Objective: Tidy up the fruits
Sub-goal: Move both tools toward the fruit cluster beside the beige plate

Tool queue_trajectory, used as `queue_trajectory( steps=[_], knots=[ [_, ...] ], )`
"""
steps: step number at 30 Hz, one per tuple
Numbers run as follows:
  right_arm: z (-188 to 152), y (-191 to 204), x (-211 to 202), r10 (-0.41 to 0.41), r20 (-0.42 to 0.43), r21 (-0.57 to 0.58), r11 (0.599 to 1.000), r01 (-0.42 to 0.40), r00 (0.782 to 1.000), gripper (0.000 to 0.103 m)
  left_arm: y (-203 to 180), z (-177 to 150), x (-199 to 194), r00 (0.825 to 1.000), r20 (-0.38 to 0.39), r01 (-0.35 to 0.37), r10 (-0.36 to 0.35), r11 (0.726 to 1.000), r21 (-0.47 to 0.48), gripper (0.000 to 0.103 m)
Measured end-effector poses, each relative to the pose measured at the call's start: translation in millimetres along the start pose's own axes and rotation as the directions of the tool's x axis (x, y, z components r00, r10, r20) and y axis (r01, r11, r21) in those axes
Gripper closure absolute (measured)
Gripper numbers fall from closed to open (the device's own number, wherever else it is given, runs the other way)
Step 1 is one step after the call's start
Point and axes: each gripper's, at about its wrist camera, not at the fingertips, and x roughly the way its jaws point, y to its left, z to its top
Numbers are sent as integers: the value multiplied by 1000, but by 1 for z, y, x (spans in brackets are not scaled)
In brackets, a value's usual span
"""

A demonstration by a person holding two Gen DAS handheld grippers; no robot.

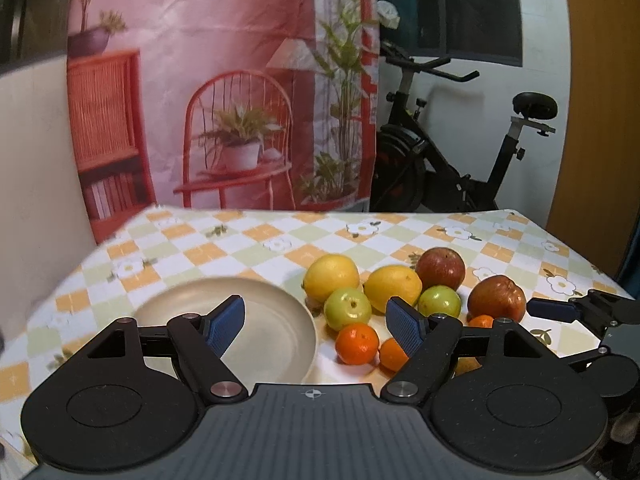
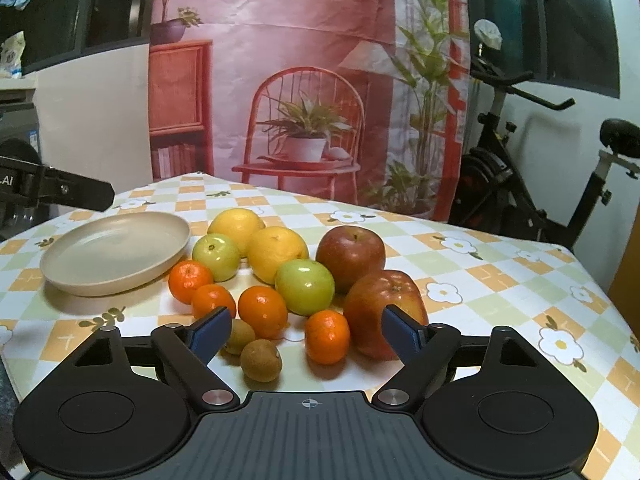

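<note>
Since the fruit sits in one loose heap on the checked tablecloth with none of it on the plate yet, the sorting looks barely begun. The heap lies just to the right of the plate, close enough for short carries: two lemons at the back, two green fruits touching them, two red apples on the right side, four tangerines along the near edge, and two small brown kiwis nearest the right camera. The pieces crowd one another, so I judge that the loose ones at the edge are the easier first picks.

The right gripper hangs low over the near edge of the heap, jaws parted with nothing clamped; a kiwi and a tangerine lie in the gap ahead of them, which suggests one of these is the target, though which I cannot tell. The left gripper hovers with its jaws released and empty, one finger over the plate's rim and the other over the tangerines, probably placed to work between heap and plate. Behind the table hang a printed backdrop and an exercise bike.
</note>
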Motion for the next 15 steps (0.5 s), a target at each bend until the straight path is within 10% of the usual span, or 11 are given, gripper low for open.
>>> queue_trajectory(
  steps=[15],
  knots=[
    [-2,2,7,142,-53,-21,989,-143,988,39,0,-12,18,998,-68,16,-15,1000,21,35]
  ],
)
